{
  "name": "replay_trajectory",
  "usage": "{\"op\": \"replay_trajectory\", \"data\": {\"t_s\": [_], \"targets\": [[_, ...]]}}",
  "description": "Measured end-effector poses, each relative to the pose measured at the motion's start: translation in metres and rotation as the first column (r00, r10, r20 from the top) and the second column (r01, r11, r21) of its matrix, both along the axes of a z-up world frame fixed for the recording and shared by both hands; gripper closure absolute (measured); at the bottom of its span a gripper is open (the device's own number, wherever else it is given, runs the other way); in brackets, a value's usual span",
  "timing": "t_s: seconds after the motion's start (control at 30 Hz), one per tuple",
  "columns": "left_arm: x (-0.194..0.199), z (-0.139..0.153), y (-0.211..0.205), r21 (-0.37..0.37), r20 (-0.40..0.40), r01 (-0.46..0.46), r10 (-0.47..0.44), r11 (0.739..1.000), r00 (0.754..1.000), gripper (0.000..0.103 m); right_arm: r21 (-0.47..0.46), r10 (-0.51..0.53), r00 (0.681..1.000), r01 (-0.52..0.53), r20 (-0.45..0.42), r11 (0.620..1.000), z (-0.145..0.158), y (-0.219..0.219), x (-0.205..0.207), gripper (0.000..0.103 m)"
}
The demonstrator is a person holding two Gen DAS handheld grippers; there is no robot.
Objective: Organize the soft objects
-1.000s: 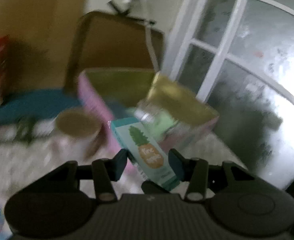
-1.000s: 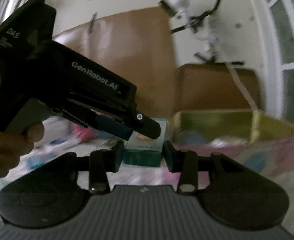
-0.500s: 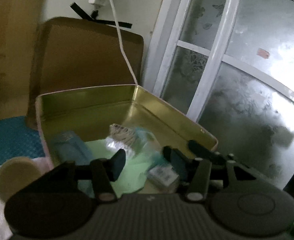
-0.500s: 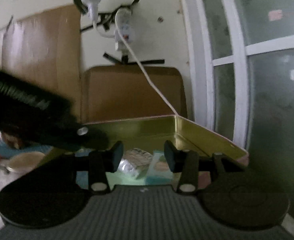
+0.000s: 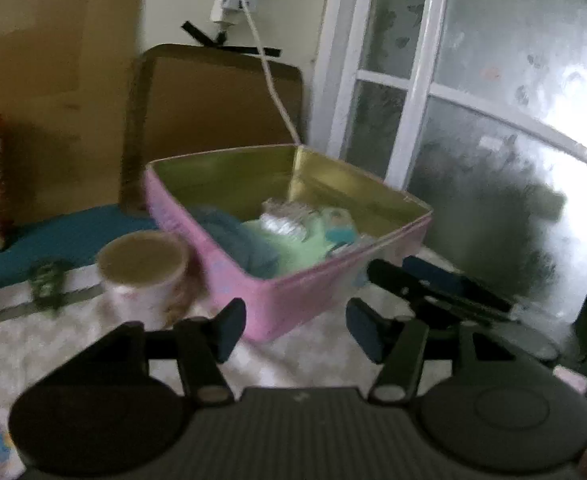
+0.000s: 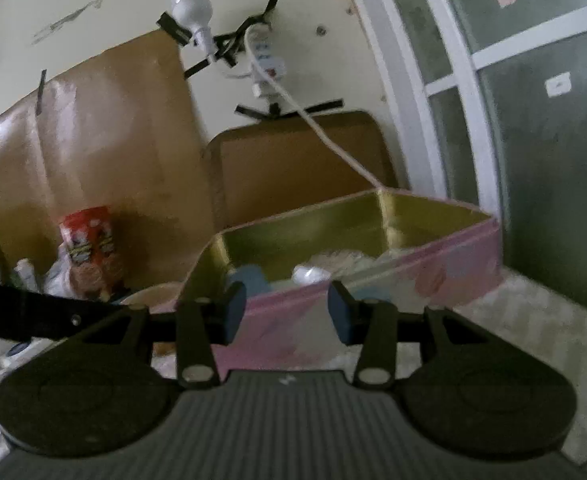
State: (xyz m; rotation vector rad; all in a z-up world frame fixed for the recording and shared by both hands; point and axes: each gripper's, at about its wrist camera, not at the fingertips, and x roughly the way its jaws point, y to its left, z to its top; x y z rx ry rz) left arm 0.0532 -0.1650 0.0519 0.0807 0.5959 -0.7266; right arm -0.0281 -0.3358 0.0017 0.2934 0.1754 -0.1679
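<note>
A pink tin (image 5: 229, 276) with a gold inside stands on the pale patterned cloth. In it lie a blue cloth (image 5: 237, 240), a green soft piece (image 5: 293, 248), a clear plastic packet (image 5: 285, 216) and a teal carton (image 5: 339, 232). My left gripper (image 5: 297, 330) is just short of the tin's near corner, its jaws opening, with nothing between them. My right gripper (image 6: 287, 314) faces the tin's pink wall (image 6: 433, 276), open and empty. Its fingers (image 5: 397, 282) show at the tin's right side in the left wrist view.
A round pale tin (image 5: 141, 268) stands to the left of the pink one. Behind lie a blue mat (image 5: 65, 232), a red snack bag (image 6: 89, 240) and brown boards (image 5: 213, 100). A white cable (image 5: 269, 80) hangs into the corner. A glass door (image 5: 493, 120) closes the right side.
A second ago my left gripper held the teal pineapple carton. It went over the tin, and now the carton lies inside and the gripper has drawn back, wider. The right view swung toward the tin.
</note>
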Motion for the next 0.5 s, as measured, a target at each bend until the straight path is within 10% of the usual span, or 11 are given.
{"op": "replay_trajectory", "data": {"t_s": [0.5], "targets": [[-0.025, -0.014, 0.056, 0.067, 0.002, -0.175, 0.175, 0.982, 0.985, 0.031, 0.089, 0.083, 0.995, -0.078, -0.049, 0.993, 0.01, 0.038, -0.014, 0.055]]}}
